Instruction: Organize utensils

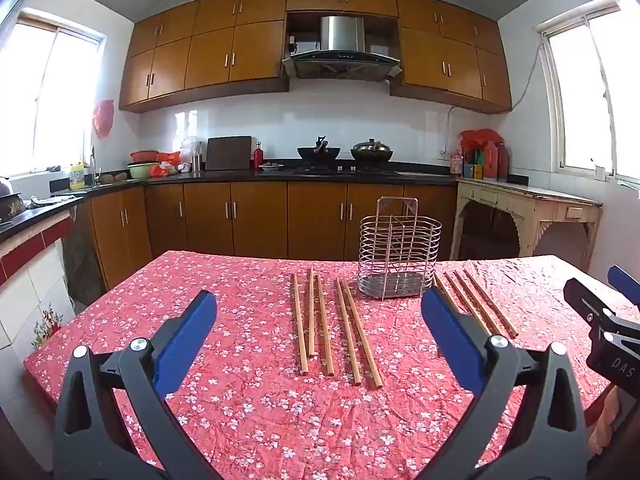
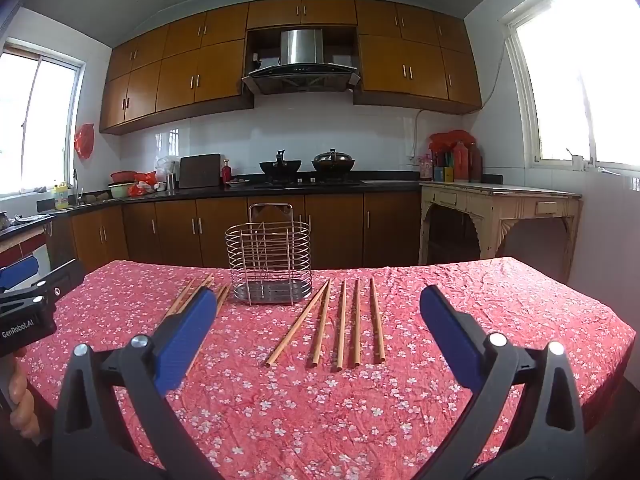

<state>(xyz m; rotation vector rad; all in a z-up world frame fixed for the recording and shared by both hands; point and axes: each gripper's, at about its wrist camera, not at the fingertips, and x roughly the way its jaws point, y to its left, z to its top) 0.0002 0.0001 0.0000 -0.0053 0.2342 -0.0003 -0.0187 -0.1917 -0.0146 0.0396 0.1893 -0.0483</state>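
On table (image 1: 248,400), red floral cloth, kitchen cabinets (image 1: 256,216) behind: wire utensil rack (image 1: 399,250) upright, chopsticks flat either side of it.
Left gripper (image 1: 319,312) fingers wide, empty, five chopsticks (image 1: 332,322) between them; right gripper (image 2: 319,312) wide, empty, another five (image 2: 344,322) between its fingers. Right view alone shows hand (image 2: 22,404).

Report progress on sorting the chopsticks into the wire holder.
Done: nothing; the wire holder stands empty. In hand: nothing; left gripper and right gripper are both open above the tablecloth. Left: the chopsticks to the holder's left and those to its right.
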